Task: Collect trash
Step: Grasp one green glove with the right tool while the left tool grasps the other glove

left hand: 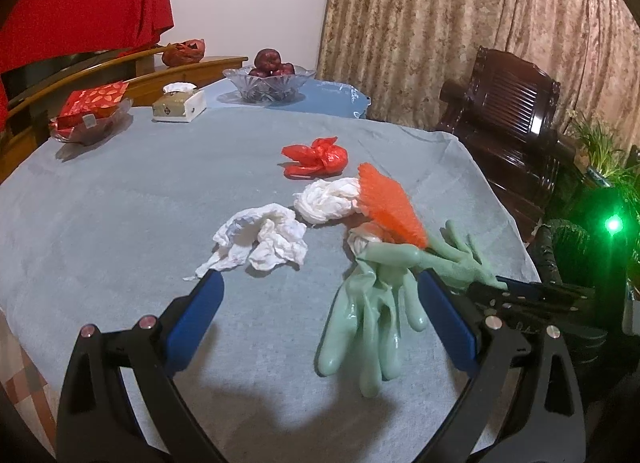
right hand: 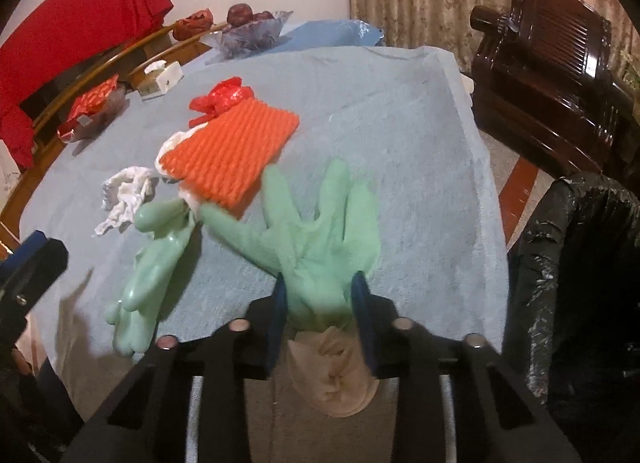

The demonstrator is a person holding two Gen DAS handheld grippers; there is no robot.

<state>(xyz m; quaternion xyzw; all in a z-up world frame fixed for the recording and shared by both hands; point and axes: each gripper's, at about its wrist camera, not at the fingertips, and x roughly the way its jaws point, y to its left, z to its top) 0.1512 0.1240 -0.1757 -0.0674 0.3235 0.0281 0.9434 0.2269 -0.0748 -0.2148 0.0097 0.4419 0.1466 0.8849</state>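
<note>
the green rubber gloves are looking smooth and glossy, the orange foam net ribbed, the tissues crumpled paper, the tablecloth matt towelling, the armchair polished wood.

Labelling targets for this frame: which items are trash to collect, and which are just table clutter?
Trash:
green rubber gloves, one clamped in right hand-held gripper
orange foam net
crumpled tissues
red plastic bag
black bin bag

Clutter:
fruit bowl
tissue box
snack dish
</note>
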